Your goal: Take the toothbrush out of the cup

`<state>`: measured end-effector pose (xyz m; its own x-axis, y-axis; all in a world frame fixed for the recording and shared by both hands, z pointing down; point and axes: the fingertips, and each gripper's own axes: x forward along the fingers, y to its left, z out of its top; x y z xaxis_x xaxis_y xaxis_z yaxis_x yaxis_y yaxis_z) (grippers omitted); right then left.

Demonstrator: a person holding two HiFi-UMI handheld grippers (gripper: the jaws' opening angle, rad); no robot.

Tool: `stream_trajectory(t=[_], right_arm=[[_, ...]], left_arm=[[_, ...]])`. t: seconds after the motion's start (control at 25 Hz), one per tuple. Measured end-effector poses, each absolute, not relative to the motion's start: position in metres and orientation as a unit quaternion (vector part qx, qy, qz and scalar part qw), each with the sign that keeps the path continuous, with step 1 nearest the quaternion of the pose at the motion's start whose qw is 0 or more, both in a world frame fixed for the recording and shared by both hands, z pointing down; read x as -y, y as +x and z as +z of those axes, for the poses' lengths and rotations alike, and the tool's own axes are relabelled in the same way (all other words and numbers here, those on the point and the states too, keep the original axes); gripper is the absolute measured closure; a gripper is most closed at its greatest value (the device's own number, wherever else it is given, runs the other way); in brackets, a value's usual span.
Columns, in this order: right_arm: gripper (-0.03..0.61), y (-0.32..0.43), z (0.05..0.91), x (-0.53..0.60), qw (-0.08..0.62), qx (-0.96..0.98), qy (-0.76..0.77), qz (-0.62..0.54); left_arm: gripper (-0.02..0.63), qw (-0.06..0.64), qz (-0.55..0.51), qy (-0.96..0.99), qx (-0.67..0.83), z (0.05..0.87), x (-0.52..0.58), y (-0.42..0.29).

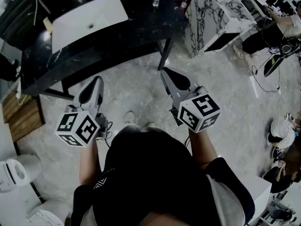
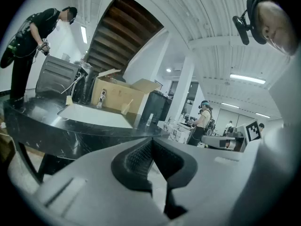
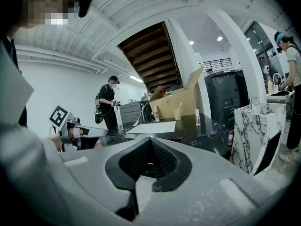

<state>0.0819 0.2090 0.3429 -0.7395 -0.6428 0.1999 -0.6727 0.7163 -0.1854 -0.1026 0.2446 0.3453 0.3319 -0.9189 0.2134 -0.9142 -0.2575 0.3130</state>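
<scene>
A pale cup with a toothbrush standing in it [image 3: 178,111] sits on the far side of the black marble table [image 1: 117,41], in front of a cardboard box; the left gripper view shows the same cup [image 2: 126,108]. The head view does not clearly show the cup. My left gripper [image 1: 95,83] and right gripper [image 1: 165,72] hang side by side over the floor, short of the table's near edge. Both are shut with nothing between the jaws, as the meeting tips of the left gripper [image 2: 151,141] and the right gripper [image 3: 149,140] show. Neither is close to the cup.
A white basin top [image 1: 89,20] lies on the table, with a small clear bottle [image 3: 197,117] and another bottle [image 3: 155,113] nearby. A white marble cabinet [image 1: 211,13] stands at the right. A person [image 3: 107,105] works at the far end. A toilet [image 1: 14,173] stands at the left.
</scene>
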Motion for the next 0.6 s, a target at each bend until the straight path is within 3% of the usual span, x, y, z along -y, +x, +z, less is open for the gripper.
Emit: stream_trajectory(t=[0.32,0.6], right_arm=[[0.577,0.099,0.345,-0.221,0.059,0.926,0.352,0.124],[0.575,0.112,0.358,-0.231,0.06,0.926,0.343,0.148]], left_arm=[[0.6,0.211,-0.028,0.793,0.571,0.359,-0.266,-0.081],[0.599,0.182,-0.001,0.798,0.575,0.355,-0.277,-0.066]])
